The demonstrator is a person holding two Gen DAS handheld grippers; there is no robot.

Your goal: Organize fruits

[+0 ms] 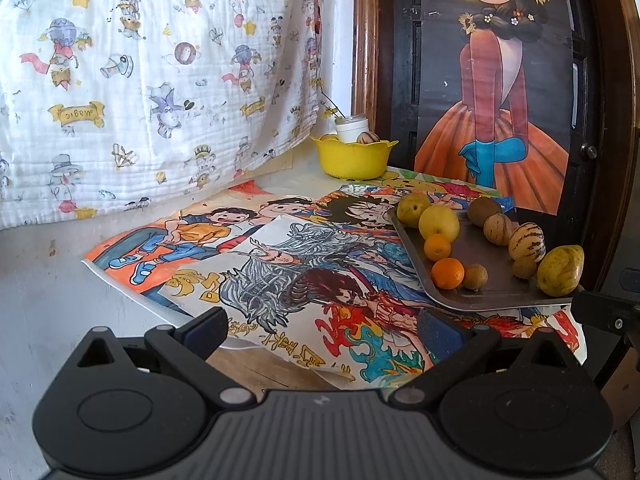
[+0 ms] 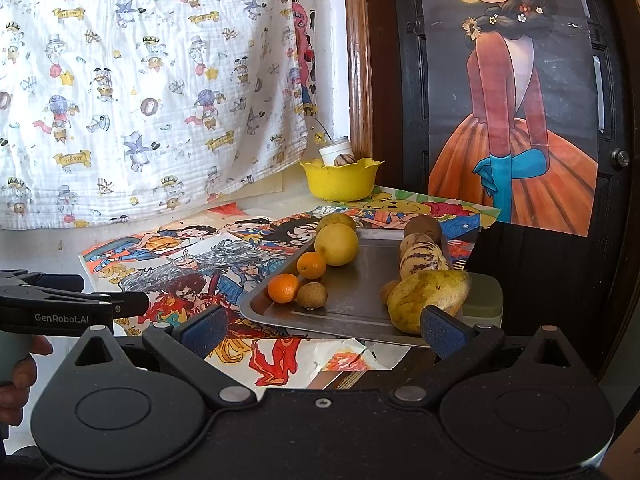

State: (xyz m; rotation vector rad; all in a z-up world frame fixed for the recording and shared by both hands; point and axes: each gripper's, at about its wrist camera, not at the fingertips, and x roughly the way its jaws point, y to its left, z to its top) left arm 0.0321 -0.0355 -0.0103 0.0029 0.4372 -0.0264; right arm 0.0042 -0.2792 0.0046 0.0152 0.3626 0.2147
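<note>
Hovering: left tongs [image 1: 322, 330] released | right tongs [image 2: 324, 330] released | fruit on tray [image 2: 360, 280]

the yellow bowl [image 1: 352, 158] hides most of what's inside, only a white cup [image 1: 352, 128] and one striped fruit [image 1: 368, 137] poke out. in the right wrist view the big mango [image 2: 424, 294] covers a small brown fruit [image 2: 387, 291], and the tray's [image 2: 352, 300] near right corner sits behind the right claw [image 2: 320, 330].

Both low, near, facing tray [image 1: 496, 300]
</note>
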